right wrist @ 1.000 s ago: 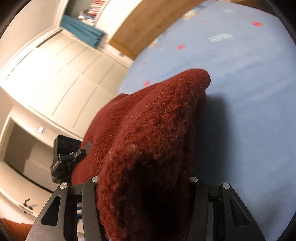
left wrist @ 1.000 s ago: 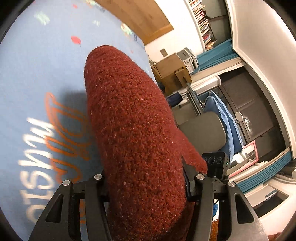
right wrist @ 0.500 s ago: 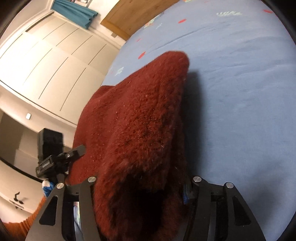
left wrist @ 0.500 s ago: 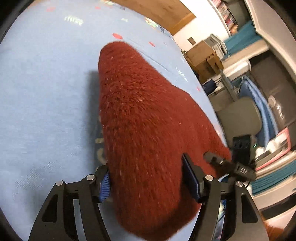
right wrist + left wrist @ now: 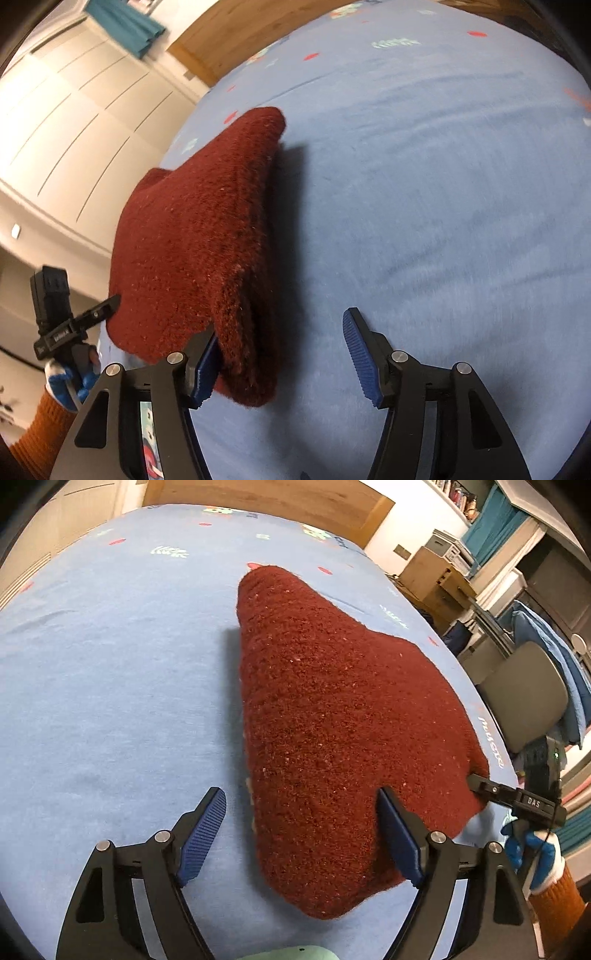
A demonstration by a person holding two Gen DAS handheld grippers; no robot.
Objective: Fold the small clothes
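Note:
A dark red fuzzy knit garment point(image 5: 332, 716) lies folded over on the blue bedsheet point(image 5: 110, 672). My left gripper point(image 5: 303, 834) is open; the garment's near edge lies between its blue pads point(image 5: 203, 830), held by neither. In the right wrist view the same garment point(image 5: 199, 240) lies doubled, with its folded edge toward the right. My right gripper point(image 5: 280, 362) is open; its left pad point(image 5: 203, 369) touches the garment's near corner. Each gripper shows at the other view's edge.
The bedsheet point(image 5: 443, 184) spreads wide to the right of the garment. A wooden headboard point(image 5: 258, 494) stands at the far end. A grey chair point(image 5: 524, 694), boxes and shelves stand beside the bed's right edge. White wardrobe doors point(image 5: 74, 110) stand on the other side.
Both grippers have lowered the garment onto the sheet and opened, letting it go. It now lies flat and folded instead of hanging from the jaws.

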